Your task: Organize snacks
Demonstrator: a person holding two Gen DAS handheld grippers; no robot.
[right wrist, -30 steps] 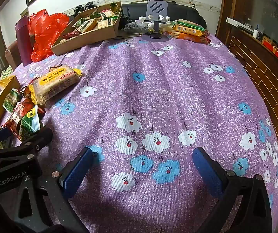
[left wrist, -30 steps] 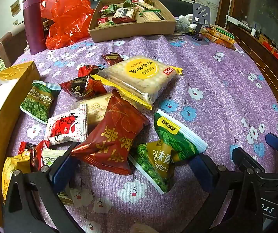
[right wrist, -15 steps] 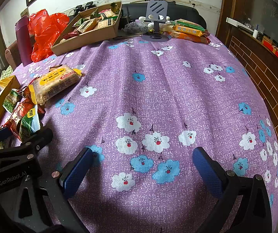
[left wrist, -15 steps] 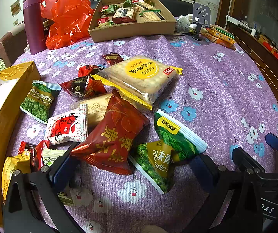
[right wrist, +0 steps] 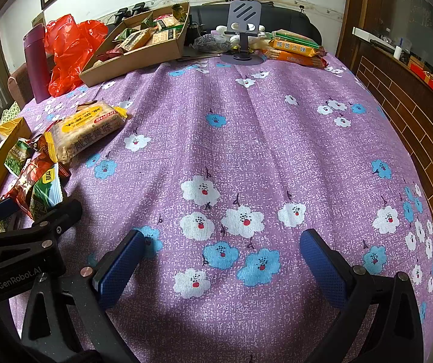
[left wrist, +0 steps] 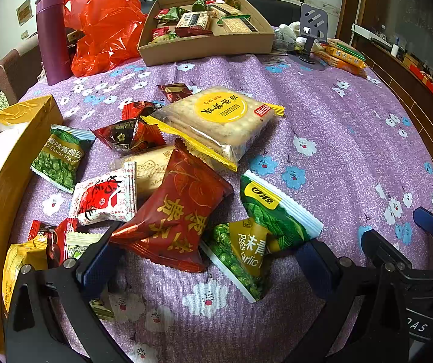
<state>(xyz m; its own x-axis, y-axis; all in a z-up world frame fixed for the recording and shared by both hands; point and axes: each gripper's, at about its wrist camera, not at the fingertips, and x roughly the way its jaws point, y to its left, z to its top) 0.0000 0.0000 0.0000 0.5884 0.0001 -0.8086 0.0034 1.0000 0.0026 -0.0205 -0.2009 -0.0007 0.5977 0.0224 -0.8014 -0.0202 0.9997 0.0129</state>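
Purple flowered cloth covers the surface point(right wrist: 246, 139), soft and faintly creased. At the far edge sits a brown cardboard tray point(left wrist: 204, 47), already part-filled with sorted packets; on the near left, a yellow box point(left wrist: 1, 181) with a white inside.

Between them lies the snack pile, all crinkly foil and plastic. Biggest is the cracker pack point(left wrist: 221, 121), a flat clear-wrapped slab with a yellow disc, lying well ahead. Then the red pouch point(left wrist: 177, 211), puffy and glossy, its long axis running from near-left to far-right, its near-left corner just beside the left pad. Next to it, the green pea packet point(left wrist: 246, 254), creased, lies between the two pads.

Here's what matters: the left gripper point(left wrist: 207, 260) sits right on the pile, fingers spread wide, holding nothing, with the red pouch and the peas lying just ahead of the opening. The right gripper point(right wrist: 222, 267) hangs over bare cloth, fingers also spread and empty, the pile well off to its left. So the left is plainly nearer, and a short push forward looks enough to bracket the pouch.
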